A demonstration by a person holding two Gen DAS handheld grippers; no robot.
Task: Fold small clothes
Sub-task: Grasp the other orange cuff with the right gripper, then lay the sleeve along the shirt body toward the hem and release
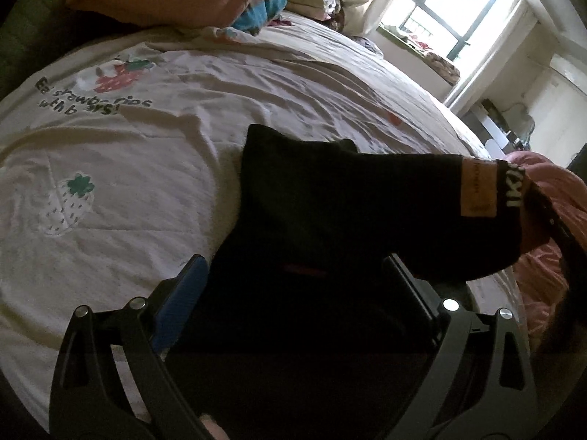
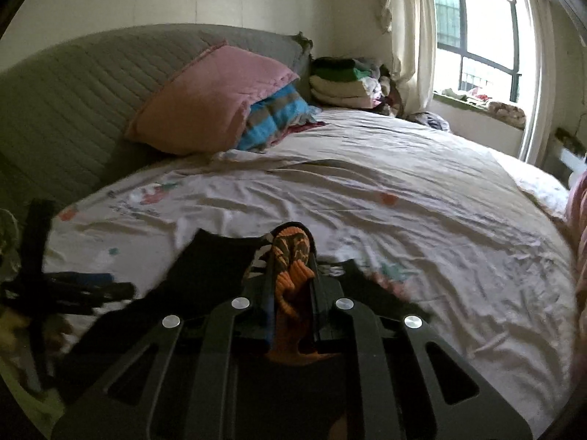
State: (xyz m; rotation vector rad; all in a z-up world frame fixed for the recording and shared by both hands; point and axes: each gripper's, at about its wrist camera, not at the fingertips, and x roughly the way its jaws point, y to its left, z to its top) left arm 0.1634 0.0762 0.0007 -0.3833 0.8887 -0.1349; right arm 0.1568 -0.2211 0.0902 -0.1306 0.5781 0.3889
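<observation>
Left wrist view: the left tool (image 1: 293,275) stands spread wide, its blue-padded finger (image 1: 179,300) on one side and its dark finger on the other, with the black garment (image 1: 330,212) lying between them; whether the pads touch the cloth cannot be told. The garment stretches rightward, lifted off the bed sheet (image 1: 146,139), to a tan label (image 1: 478,189) and a lettered waistband (image 1: 513,187). Right wrist view: the right tool (image 2: 291,278) is pressed together, pinching an orange patterned fold of cloth (image 2: 293,256) at the garment's edge, which hides its fingertips. Beyond lie the rumpled sheet with strawberry prints (image 1: 69,201), a pink pillow (image 2: 209,99), a blue striped blanket (image 2: 275,117), folded clothes (image 2: 341,80) stacked in the corner, the grey headboard (image 2: 73,102), and the window (image 2: 473,33).
</observation>
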